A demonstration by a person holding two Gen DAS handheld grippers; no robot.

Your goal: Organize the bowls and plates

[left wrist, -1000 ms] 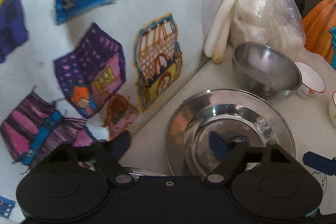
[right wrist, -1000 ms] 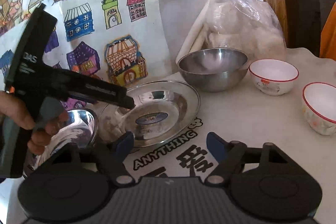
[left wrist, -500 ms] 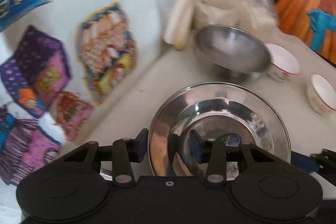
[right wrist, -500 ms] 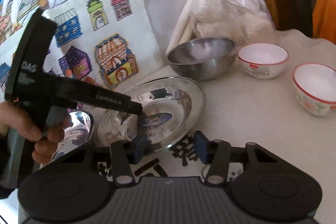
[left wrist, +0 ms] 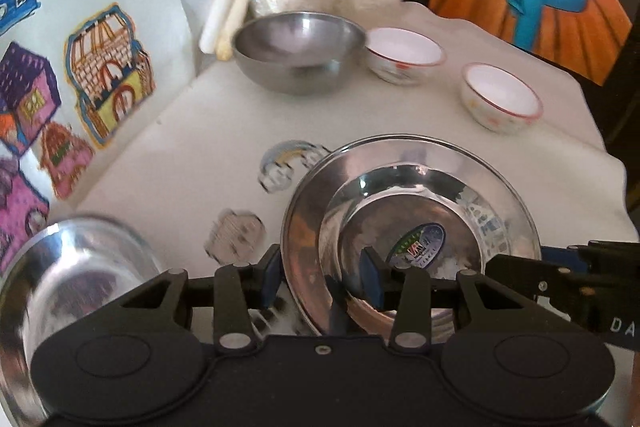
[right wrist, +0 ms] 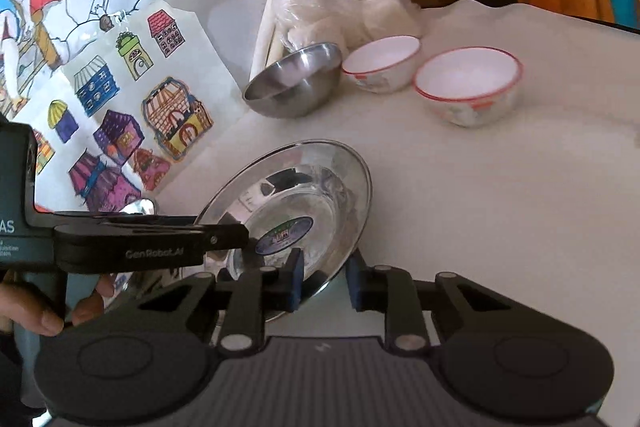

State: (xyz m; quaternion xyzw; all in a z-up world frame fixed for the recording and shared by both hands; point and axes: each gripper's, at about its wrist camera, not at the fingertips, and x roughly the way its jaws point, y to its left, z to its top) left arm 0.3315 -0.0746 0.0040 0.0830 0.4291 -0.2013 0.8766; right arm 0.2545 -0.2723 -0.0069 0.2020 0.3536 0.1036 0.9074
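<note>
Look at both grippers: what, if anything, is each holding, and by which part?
Both are at the steel plate rim: left gripper clamps its near-left edge; right gripper is closing over its near-right edge.

Left gripper point(left wrist: 322, 279) clamped on something; right gripper point(right wrist: 322, 279) fingers closing.

Steel plate point(left wrist: 408, 195) tilted, near edge lifted off the bench.
Behind it stand a steel bowl point(left wrist: 298, 57) and two red-rimmed white bowls point(left wrist: 404, 55), upright.

hidden: steel plate point(left wrist: 408, 203) near rim behind gripper body | cut off: small steel bowl point(left wrist: 76, 279) at left edge | blurred: tablecloth prints point(left wrist: 236, 239)
</note>
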